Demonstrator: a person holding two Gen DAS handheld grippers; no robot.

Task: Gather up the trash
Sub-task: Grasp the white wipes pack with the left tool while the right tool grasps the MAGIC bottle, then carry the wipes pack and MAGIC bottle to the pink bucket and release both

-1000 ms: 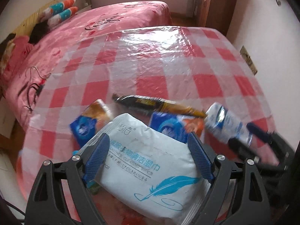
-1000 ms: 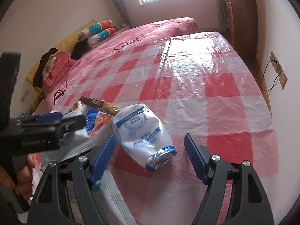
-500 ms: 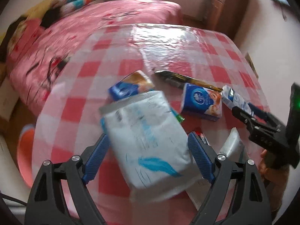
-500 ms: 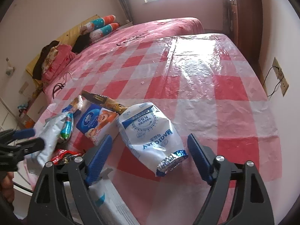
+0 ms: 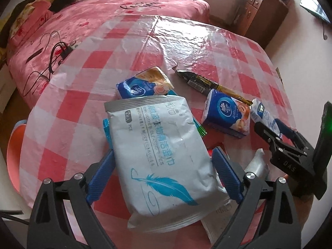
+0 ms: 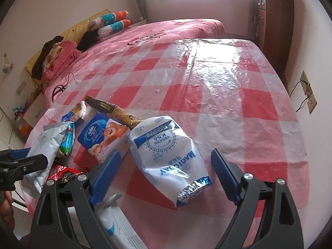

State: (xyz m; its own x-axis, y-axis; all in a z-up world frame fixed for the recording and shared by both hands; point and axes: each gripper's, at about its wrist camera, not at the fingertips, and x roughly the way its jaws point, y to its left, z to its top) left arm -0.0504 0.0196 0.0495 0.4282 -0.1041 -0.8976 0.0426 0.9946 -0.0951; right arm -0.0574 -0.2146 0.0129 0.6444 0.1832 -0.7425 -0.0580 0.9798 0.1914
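A white wipes pack point(image 5: 161, 149) with a blue feather print lies on the trash pile between the fingers of my left gripper point(image 5: 162, 151). Its jaws are opening and the pads do not press the pack. A crumpled white and blue milk pouch point(image 6: 166, 155) lies on the checked tablecloth point(image 6: 228, 108) between the fingers of my right gripper point(image 6: 166, 151). Those jaws are opening too, with a clear gap on the right side. The right gripper point(image 5: 276, 132) also shows at the left wrist view's right edge, by the pouch's end.
A blue tissue pack point(image 5: 226, 112), a dark and gold wrapper point(image 5: 203, 83) and a blue and orange packet point(image 5: 143, 85) lie behind the wipes. A red wrapper point(image 6: 64, 172) sits near the front edge. A pink bed point(image 5: 103, 10) stands behind the table, a wooden cabinet point(image 6: 274, 20) at right.
Both pairs of jaws have widened. The left gripper has drawn away to the left of the right one, and the wipes pack has turned between its fingers. The milk pouch stays in place.
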